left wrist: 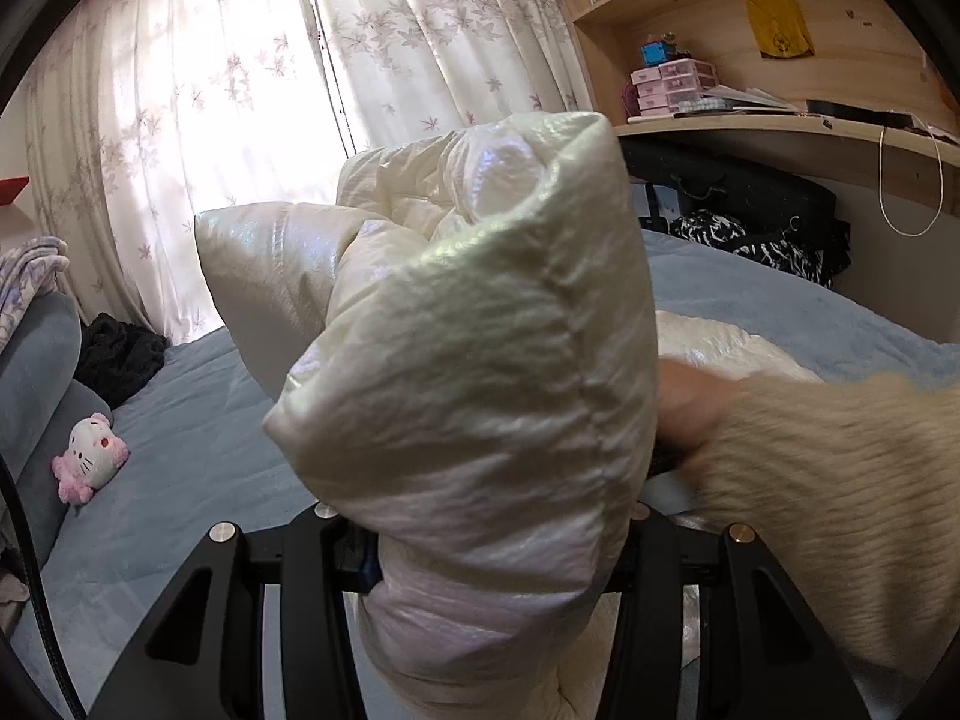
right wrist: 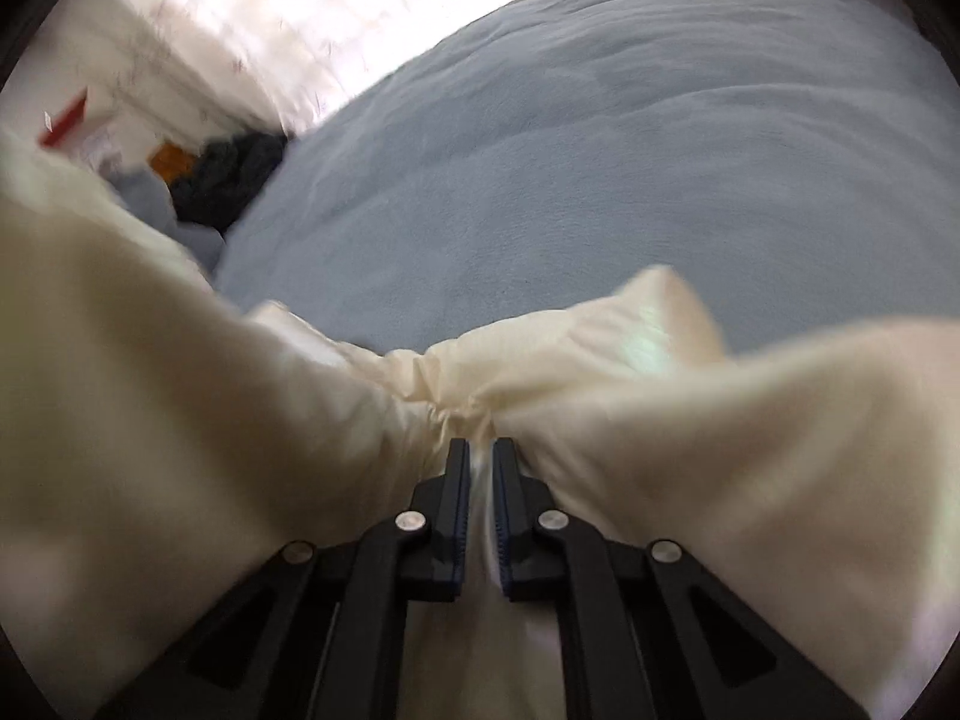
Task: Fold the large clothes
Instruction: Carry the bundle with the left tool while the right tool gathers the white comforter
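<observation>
A cream, shiny puffer jacket [left wrist: 480, 348] fills the middle of the left wrist view, bunched and lifted above the blue bed [left wrist: 198, 420]. My left gripper [left wrist: 486, 534] grips a thick fold of it; the fingertips are hidden by the fabric. In the right wrist view my right gripper [right wrist: 480, 450] is shut on a gathered edge of the same jacket [right wrist: 690, 420], which spreads to both sides over the blue bedspread [right wrist: 600, 150]. The person's right hand and fuzzy beige sleeve [left wrist: 828, 480] show at the right of the left wrist view.
A pink and white plush toy [left wrist: 90, 462] lies on the bed at the left by a grey headboard [left wrist: 36, 360]. Dark clothes [left wrist: 120, 354] lie near the curtains [left wrist: 240, 90]. A wooden desk with shelves [left wrist: 780, 126] stands at the right, with black-and-white clothing [left wrist: 762, 240] below.
</observation>
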### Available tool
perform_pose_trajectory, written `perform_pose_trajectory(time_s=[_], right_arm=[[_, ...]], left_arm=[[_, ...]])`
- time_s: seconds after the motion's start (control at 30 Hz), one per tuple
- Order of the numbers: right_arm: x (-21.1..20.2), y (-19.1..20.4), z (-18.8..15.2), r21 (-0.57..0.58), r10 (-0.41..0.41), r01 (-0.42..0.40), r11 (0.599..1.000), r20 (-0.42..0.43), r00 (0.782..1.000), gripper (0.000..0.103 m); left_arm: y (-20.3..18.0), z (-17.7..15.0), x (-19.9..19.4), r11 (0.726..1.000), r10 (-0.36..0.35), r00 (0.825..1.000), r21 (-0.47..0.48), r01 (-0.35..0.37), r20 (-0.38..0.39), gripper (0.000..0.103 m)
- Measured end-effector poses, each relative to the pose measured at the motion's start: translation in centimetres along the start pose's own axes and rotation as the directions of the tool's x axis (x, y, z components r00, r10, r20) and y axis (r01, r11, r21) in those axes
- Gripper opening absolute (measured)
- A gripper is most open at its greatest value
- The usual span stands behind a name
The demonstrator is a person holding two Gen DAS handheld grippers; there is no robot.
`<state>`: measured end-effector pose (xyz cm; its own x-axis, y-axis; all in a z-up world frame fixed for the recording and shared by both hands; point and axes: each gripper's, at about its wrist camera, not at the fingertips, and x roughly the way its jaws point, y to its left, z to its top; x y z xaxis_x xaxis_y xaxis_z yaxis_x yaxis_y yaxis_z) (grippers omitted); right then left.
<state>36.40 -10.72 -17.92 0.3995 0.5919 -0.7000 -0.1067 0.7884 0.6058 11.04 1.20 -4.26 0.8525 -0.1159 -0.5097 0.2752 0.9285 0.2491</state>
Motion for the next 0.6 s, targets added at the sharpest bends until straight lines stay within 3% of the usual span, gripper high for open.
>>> perform_pose_trajectory(time_s=[0.13, 0.27, 0.37, 0.6], right_arm=[[-7.3, -2.5, -2.0, 0.05, -0.028, 0.023, 0.998, 0.092, 0.995, 0.009], [-13.3, -4.7, -3.4, 0.049, -0.106, 0.1, 0.994, 0.134, 0.985, 0.009], [-16.7, -5.7, -3.5, 0.014, -0.245, 0.245, 0.969, 0.136, 0.96, 0.009], [-22.2, -7.4, -3.4, -0.003, -0.368, 0.372, 0.928, 0.151, 0.918, 0.009]], left_arm=[[-0.6, 0.2, 0.3, 1.0, 0.005, 1.0, 0.016, -0.004, -0.019, 0.046], [-2.7, 0.7, 0.9, 0.997, 0.025, 0.998, 0.08, -0.021, -0.052, 0.046], [-5.1, 1.2, 1.4, 0.992, 0.019, 0.997, 0.129, -0.01, -0.074, 0.046], [-12.5, 1.9, 3.2, 0.958, -0.009, 0.993, 0.285, 0.043, -0.12, 0.046]])
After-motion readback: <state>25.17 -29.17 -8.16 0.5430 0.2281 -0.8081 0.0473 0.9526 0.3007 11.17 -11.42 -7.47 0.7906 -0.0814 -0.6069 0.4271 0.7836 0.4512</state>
